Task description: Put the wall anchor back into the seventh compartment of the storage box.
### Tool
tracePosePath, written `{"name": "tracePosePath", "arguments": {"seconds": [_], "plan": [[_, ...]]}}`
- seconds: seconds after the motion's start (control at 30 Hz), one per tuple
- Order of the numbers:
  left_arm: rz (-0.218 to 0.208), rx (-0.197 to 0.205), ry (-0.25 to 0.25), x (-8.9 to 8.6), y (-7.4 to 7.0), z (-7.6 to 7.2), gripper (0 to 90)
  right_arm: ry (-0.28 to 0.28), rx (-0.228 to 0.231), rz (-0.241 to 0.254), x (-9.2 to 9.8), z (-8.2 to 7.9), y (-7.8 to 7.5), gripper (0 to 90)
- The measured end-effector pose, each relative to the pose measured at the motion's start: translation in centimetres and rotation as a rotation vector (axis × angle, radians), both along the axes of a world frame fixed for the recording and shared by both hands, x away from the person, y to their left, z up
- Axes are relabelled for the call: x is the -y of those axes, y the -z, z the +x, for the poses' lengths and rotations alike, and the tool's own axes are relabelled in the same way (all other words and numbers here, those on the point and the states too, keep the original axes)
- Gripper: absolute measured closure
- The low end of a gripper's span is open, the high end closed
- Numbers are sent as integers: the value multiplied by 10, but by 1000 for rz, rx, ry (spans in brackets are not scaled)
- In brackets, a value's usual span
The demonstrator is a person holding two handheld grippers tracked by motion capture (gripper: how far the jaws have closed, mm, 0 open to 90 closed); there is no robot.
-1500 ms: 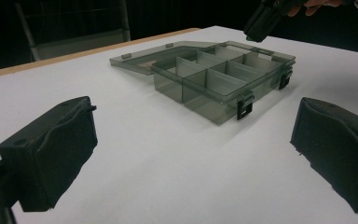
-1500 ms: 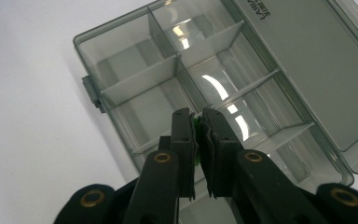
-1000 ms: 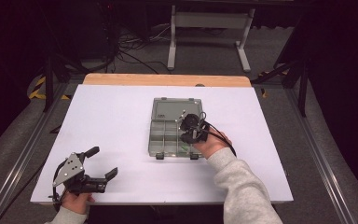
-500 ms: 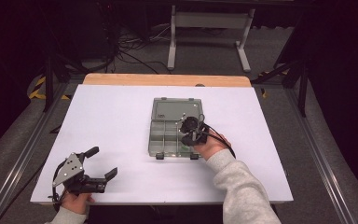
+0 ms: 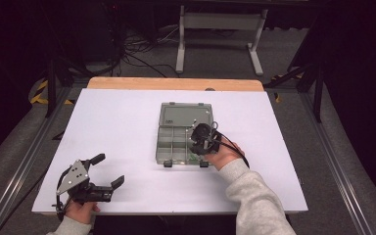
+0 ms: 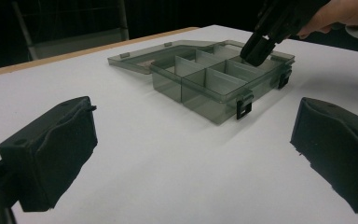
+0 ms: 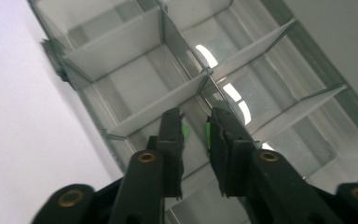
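Since the earlier high view both hands sit where they were, but the right gripper (image 5: 201, 142), tips down in a near compartment of the clear organizer box (image 5: 174, 139) at the middle of the white table (image 5: 117, 122), has just been opening its jaws to a narrow gap. Small green bits (image 7: 184, 131) show at the pads, too hidden to tell whether anything is gripped. The left gripper (image 5: 108, 171) rests near the table's front left corner, jaws wide apart and empty.
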State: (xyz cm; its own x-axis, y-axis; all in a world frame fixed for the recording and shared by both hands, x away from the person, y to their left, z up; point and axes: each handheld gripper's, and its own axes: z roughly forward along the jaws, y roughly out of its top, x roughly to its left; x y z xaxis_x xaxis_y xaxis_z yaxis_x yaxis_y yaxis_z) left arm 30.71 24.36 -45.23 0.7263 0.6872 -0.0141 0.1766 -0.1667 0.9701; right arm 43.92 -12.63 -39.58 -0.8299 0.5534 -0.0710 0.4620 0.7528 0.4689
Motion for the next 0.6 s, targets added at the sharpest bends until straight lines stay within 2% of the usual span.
{"name": "tracePosePath", "arguments": {"seconds": [0.1, 0.23, 0.3, 0.43, 0.6], "plan": [[-4, -3, -2, -1, 0, 1, 7, 4, 31, 62, 7, -8, -9, 585], [-11, 1, -11, -2, -1, 1, 7, -21, 100, 218, 22, -23, -25, 367], [-13, -2, -12, -2, -1, 2, 7, -26, 150, 292, 31, -34, -32, 305], [-11, 1, -11, -3, -2, 2, 7, -32, 221, 414, 51, -54, -41, 206], [-17, 11, -18, -6, -4, 3, 6, -21, 308, 507, 73, -74, -42, 100]]}}
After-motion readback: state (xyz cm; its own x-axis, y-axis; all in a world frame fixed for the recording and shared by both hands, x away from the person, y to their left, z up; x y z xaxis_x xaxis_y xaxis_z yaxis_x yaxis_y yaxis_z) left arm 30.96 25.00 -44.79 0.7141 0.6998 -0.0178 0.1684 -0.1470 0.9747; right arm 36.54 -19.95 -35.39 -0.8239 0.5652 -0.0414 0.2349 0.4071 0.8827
